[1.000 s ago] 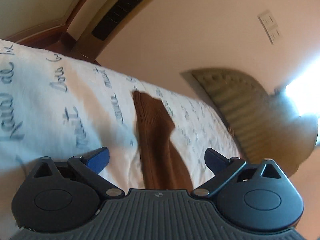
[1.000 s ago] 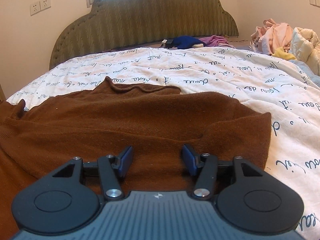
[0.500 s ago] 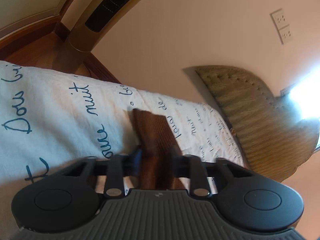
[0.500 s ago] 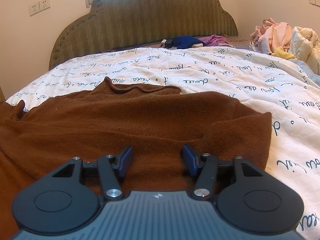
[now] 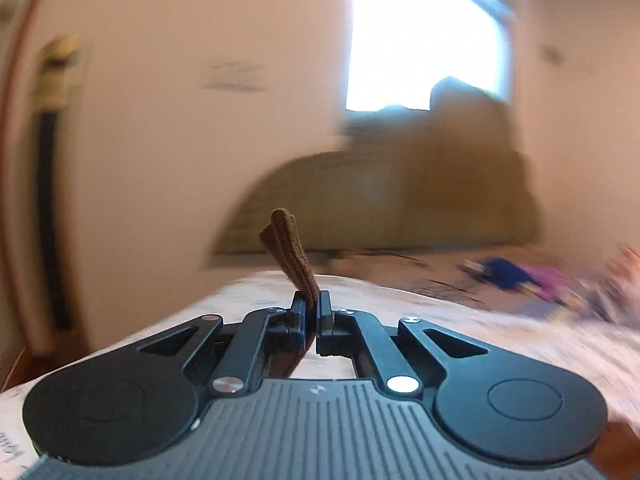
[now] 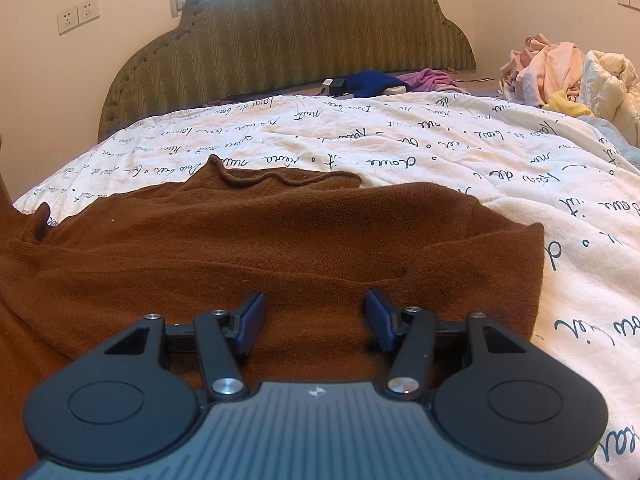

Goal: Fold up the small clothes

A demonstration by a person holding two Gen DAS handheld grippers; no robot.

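Left tool (image 5: 311,312) clamped on sleeve cuff (image 5: 291,252), likely for folding inward; blurred. Right tool (image 6: 313,320) half-open, empty, over brown sweater (image 6: 280,248) on bed (image 6: 480,152).

Materials, as seen
Brown sweater (image 6: 280,248): matt fine-rib knit. Bed cover (image 6: 460,152): soft matt cotton-like cloth, printed script. Headboard (image 6: 304,28): olive zigzag-textured upholstery. Right gripper (image 6: 314,320): matt black plastic, shiny metal pivots.

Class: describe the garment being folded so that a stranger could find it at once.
Start at the green headboard, then the white bedspread with script lettering. The brown knit sweater lies flat on it: the only dark brown, spread-out piece, unlike the pale heap at the right.
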